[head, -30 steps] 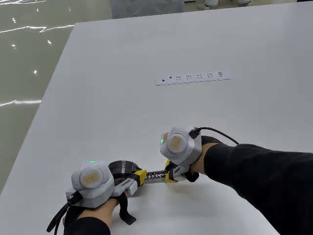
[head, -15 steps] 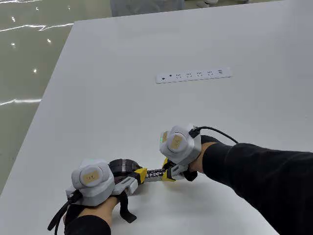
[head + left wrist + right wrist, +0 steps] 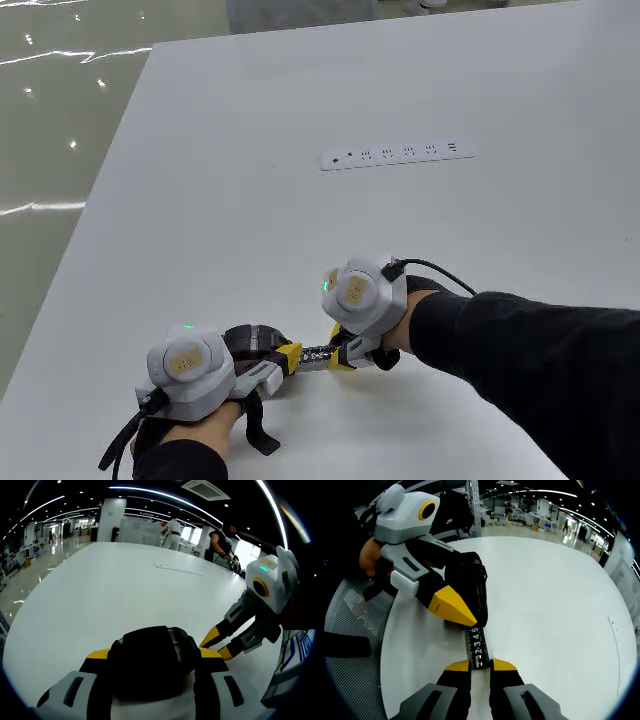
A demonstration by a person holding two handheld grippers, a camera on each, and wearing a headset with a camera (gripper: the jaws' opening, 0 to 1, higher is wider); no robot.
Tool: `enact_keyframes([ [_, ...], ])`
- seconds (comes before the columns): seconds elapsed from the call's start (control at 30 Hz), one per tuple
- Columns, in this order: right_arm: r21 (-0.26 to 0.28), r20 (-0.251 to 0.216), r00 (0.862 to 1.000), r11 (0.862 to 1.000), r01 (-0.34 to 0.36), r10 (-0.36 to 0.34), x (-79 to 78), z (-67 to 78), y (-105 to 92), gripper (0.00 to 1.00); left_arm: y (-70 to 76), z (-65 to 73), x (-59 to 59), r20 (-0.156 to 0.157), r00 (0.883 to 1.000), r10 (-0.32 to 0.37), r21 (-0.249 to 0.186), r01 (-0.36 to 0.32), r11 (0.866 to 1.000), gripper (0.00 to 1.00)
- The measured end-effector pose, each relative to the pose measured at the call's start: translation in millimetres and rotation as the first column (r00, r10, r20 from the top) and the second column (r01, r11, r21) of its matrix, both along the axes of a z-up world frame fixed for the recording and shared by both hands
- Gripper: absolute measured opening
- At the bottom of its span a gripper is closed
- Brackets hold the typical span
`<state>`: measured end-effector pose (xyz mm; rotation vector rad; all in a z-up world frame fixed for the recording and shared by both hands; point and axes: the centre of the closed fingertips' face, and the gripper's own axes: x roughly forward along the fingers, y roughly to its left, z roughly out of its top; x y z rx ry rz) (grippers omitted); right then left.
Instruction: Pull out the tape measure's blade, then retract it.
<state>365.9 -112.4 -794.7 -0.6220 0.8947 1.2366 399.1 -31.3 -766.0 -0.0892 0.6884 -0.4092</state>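
Compared with a second ago, my right gripper (image 3: pixel 480 666) has come closer to my left gripper (image 3: pixel 272 358), and the stretch of blade (image 3: pixel 476 645) showing between them is shorter. My left gripper sits where it was, low at the near edge of the table (image 3: pixel 300 230).

My left gripper is clamped around the tape measure (image 3: pixel 152 660), one jaw on each side of its case. The case is black, rounded and chunky, and it lies on the tabletop. A black strap (image 3: pixel 255 430) trails from it toward me, lying flat on the surface.

My right gripper is pinched closed on the tip of the blade. In the right gripper view the blade is a narrow, flat strip running straight from the case's mouth into my closed jaws. It has a dark face printed with pale numerals: 2, 3, 4 and 5 are readable.

Both grippers have grey plastic bodies with rounded white housings, and their jaws end in pointed yellow tips. A thin black cable (image 3: pixel 440 268) loops off the back of the right one.

The table is smooth, matte white and plain. A long, flat white power strip (image 3: pixel 395 154) lies well beyond the grippers, with a row of small sockets along it. To the left of the table the floor is glossy and pale, and it reflects the ceiling lights.
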Motion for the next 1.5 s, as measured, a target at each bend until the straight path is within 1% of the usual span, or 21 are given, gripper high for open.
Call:
enact_keyframes([
  [0.43,0.010,0.002,1.000,1.000,-0.005,0.005,0.6,-0.1,5.9,0.08,0.0,0.3,-0.3,0.000,1.000,-0.002,-0.004,0.002,1.000,0.60],
  [0.5,0.017,-0.007,1.000,1.000,0.003,-0.003,0.9,-0.3,6.5,0.08,-0.1,0.2,-0.3,0.001,1.000,-0.002,-0.005,0.002,1.000,0.60],
  [0.63,0.013,-0.001,1.000,1.000,-0.013,0.013,0.3,-0.3,7.8,0.08,0.0,-0.2,0.0,0.000,1.000,-0.003,-0.006,0.003,1.000,0.60],
  [0.73,0.020,-0.006,1.000,1.000,-0.008,0.008,0.5,0.6,8.9,0.08,0.1,0.1,0.1,-0.001,1.000,-0.003,-0.007,0.003,1.000,0.60],
  [0.93,0.022,0.002,1.000,1.000,-0.022,0.022,1.4,0.3,12.0,0.08,0.0,0.4,-0.3,-0.001,1.000,-0.004,-0.011,0.004,1.000,0.60],
  [1.3,0.032,0.005,1.000,0.999,-0.021,0.021,1.4,0.9,14.6,0.08,0.4,0.8,-0.3,-0.003,1.000,-0.005,-0.012,0.005,1.000,0.60],
  [1.5,0.037,0.015,1.000,0.999,-0.027,0.027,1.4,0.4,16.4,0.09,0.5,0.8,0.0,-0.001,1.000,-0.008,-0.012,0.008,1.000,0.60],
])
